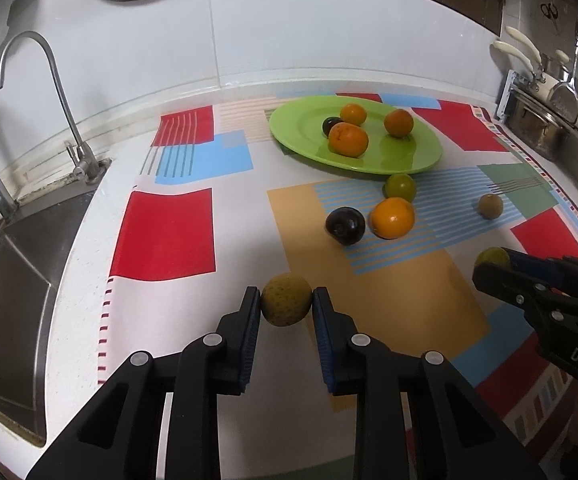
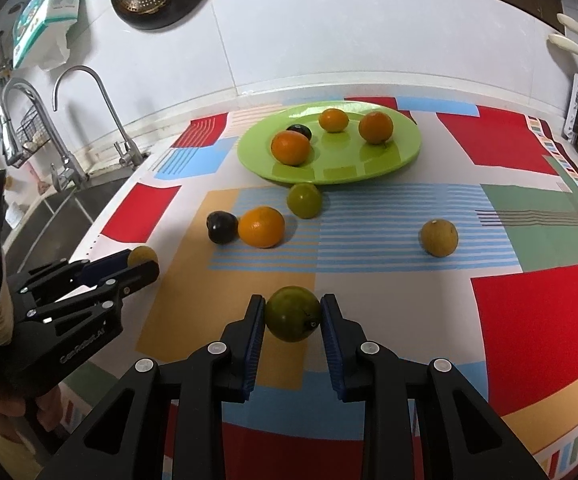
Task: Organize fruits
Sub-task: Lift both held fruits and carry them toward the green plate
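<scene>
Two hand-held grippers (image 1: 286, 300) (image 2: 293, 312) angled downward

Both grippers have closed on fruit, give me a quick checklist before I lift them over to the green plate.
1. Left gripper clamped on the yellowish fruit: ok, pads press both sides.
2. Right gripper clamped on the green fruit: ok.
3. Free room on the green plate: ok, near right part bare.
4. Path to the plate: not ok, an orange, a dark plum and a green lime lie between.
5. Fruit lifted off the cloth: cannot tell.
</scene>
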`<state>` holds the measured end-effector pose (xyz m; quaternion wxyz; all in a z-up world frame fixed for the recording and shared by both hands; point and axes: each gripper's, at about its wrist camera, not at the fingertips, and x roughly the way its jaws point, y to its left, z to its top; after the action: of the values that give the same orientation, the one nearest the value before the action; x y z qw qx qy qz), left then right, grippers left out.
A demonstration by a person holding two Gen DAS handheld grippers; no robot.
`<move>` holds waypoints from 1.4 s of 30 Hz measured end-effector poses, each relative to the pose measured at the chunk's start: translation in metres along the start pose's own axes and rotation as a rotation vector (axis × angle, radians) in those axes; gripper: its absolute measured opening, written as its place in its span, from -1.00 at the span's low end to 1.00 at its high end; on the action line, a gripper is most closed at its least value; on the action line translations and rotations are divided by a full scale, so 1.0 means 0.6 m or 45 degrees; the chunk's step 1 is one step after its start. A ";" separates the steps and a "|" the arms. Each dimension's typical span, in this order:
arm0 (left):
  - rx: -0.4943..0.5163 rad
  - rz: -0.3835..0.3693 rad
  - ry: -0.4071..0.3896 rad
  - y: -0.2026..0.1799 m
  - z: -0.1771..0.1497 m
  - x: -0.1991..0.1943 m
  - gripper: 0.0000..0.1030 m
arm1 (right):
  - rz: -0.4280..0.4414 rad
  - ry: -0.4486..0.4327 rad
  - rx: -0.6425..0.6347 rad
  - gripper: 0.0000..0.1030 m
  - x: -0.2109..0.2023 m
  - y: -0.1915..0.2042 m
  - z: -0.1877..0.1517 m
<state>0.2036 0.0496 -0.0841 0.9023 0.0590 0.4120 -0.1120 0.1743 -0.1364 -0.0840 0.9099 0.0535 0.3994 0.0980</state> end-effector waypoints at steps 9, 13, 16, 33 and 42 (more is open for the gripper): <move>-0.020 -0.001 -0.030 -0.006 0.005 -0.051 -0.48 | 0.038 -0.040 -0.036 -0.43 -0.030 0.008 0.011; -0.014 -0.004 -0.056 -0.011 0.011 -0.072 -0.48 | 0.053 -0.068 -0.045 -0.43 -0.047 0.012 0.018; -0.012 -0.008 -0.077 -0.014 0.016 -0.086 -0.48 | 0.056 -0.090 -0.055 -0.43 -0.061 0.014 0.024; 0.035 -0.041 -0.185 -0.037 0.070 -0.123 -0.48 | 0.059 -0.206 -0.094 -0.43 -0.114 0.008 0.071; 0.064 -0.049 -0.243 -0.046 0.115 -0.123 -0.48 | 0.065 -0.256 -0.112 -0.43 -0.121 -0.001 0.115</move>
<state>0.2002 0.0203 0.0167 0.9334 0.0629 0.3223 -0.1448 0.1772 -0.1546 0.0146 0.9441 0.0330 0.2999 0.1327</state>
